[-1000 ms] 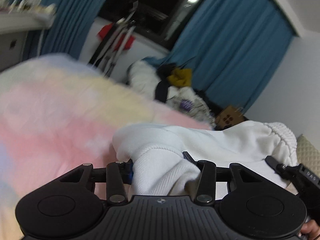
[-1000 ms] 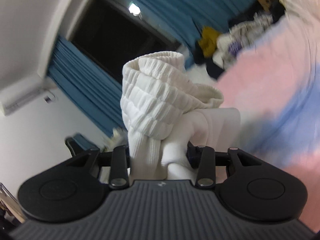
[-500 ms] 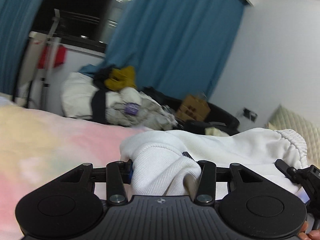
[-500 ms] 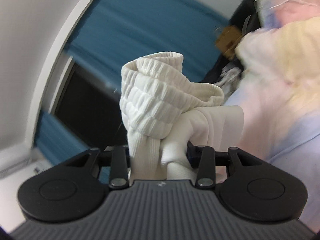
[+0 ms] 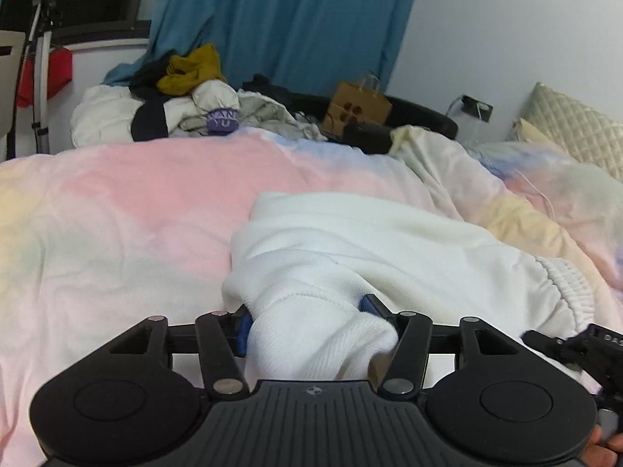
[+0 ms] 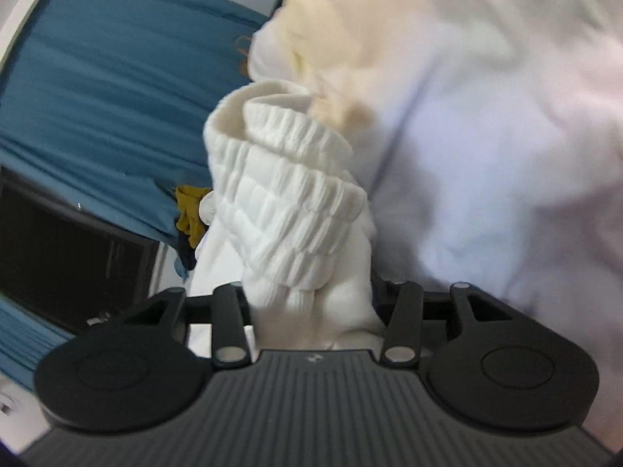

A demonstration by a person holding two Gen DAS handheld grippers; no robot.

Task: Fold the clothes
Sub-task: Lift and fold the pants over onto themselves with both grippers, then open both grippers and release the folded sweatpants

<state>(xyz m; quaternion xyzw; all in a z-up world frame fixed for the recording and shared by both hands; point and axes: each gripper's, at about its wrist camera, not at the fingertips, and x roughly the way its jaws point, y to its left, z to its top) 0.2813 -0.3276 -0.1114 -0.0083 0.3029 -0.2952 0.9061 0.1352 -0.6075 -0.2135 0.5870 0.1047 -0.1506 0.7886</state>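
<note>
You are holding a white garment (image 5: pixel 381 245) stretched between both grippers, its far part lying on the duvet (image 5: pixel 128 202); its long axis is running left to right, from one hand to the other. Your left gripper (image 5: pixel 311 323) is clamping a smooth fleecy fold; your right gripper (image 6: pixel 311 299) is clamping the ribbed, elasticated cuff (image 6: pixel 288 202). The cloth is thick, soft and bunching. The duvet is pastel and rumpled. Neither hand is sitting nearer.
</note>
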